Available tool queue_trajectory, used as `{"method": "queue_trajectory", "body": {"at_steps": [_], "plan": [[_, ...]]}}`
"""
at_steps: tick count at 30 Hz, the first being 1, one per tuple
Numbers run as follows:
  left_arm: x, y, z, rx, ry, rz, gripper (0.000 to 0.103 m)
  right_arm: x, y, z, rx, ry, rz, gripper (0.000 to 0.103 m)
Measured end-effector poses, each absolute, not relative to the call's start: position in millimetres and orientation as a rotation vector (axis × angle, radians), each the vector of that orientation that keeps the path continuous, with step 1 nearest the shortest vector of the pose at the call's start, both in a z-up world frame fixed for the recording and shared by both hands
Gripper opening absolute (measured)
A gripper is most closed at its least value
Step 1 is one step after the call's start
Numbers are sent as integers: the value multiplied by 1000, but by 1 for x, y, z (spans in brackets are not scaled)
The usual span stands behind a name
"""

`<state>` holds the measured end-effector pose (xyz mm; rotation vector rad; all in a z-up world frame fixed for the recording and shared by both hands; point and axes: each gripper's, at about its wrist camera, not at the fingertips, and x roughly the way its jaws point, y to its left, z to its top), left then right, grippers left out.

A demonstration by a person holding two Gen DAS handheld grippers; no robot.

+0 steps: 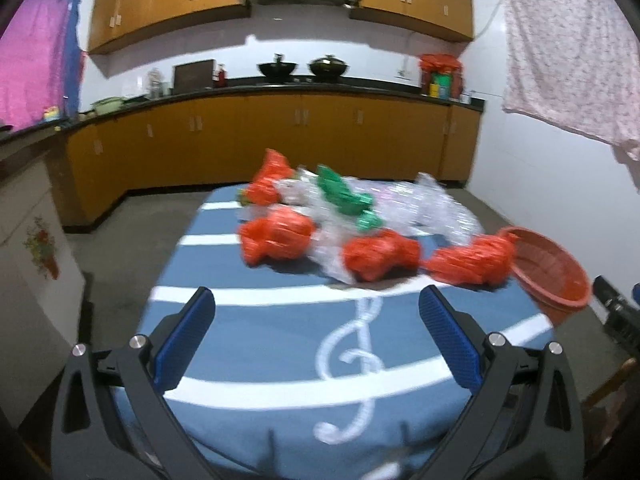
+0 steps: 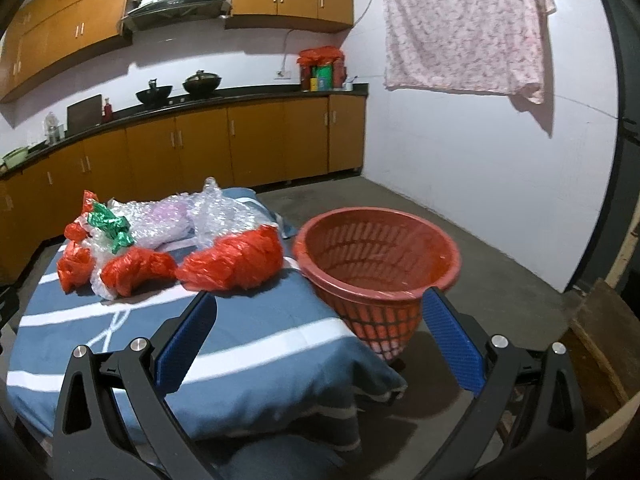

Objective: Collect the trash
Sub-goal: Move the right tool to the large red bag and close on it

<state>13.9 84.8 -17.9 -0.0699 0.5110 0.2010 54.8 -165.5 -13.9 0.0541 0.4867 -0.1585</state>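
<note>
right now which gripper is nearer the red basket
Right. The right gripper sits directly before the red basket, which fills its open jaws. The left gripper is farther; the basket lies off to its right.

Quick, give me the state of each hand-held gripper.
Left hand-held gripper: open, holding nothing.
Right hand-held gripper: open, holding nothing.

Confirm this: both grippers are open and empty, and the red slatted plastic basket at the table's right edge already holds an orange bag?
Not quite. The right wrist view shows the red slatted plastic basket empty; the crumpled orange plastic bags lie on the blue striped cloth. Left gripper and right gripper are open and empty.
</note>
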Motion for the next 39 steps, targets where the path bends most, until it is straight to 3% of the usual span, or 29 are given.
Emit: {"method": "queue_trajectory", "body": {"at_steps": [13,33,36,39], "plan": [[111,167,-37,-110,568,348,99,165,-148,-44,67,604,-64,101],[226,170,-95,-117,717,265,99,239,-131,-84,42,752,-19,101],[228,169,-101,-122,740,257,99,241,-131,-86,51,767,4,96],[231,169,-105,-140,754,235,87,241,-128,-89,40,782,30,85]]}}
